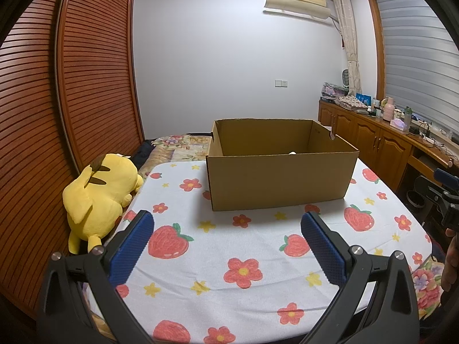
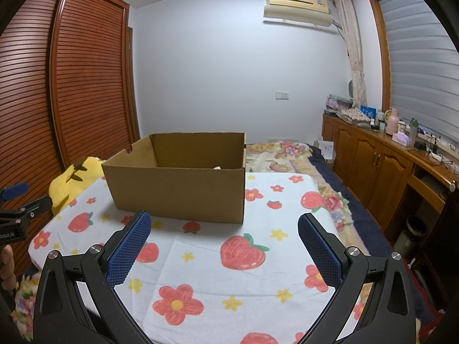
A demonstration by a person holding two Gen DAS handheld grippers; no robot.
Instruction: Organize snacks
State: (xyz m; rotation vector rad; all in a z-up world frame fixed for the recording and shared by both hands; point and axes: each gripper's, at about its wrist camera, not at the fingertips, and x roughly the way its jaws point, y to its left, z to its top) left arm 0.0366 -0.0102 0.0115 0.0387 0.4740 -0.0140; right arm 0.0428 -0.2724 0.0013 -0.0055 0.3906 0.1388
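An open cardboard box (image 1: 279, 182) sits at the far end of a strawberry-print cloth (image 1: 243, 246). Left gripper (image 1: 226, 223) and right gripper (image 2: 223, 225) hover near it, both spread wide, holding nothing.

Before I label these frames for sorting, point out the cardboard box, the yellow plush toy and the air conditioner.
cardboard box (image 1: 281, 180): left wrist view, front wall.
yellow plush toy (image 1: 100, 195): left wrist view, its back.
air conditioner (image 2: 298, 3): right wrist view, front panel.
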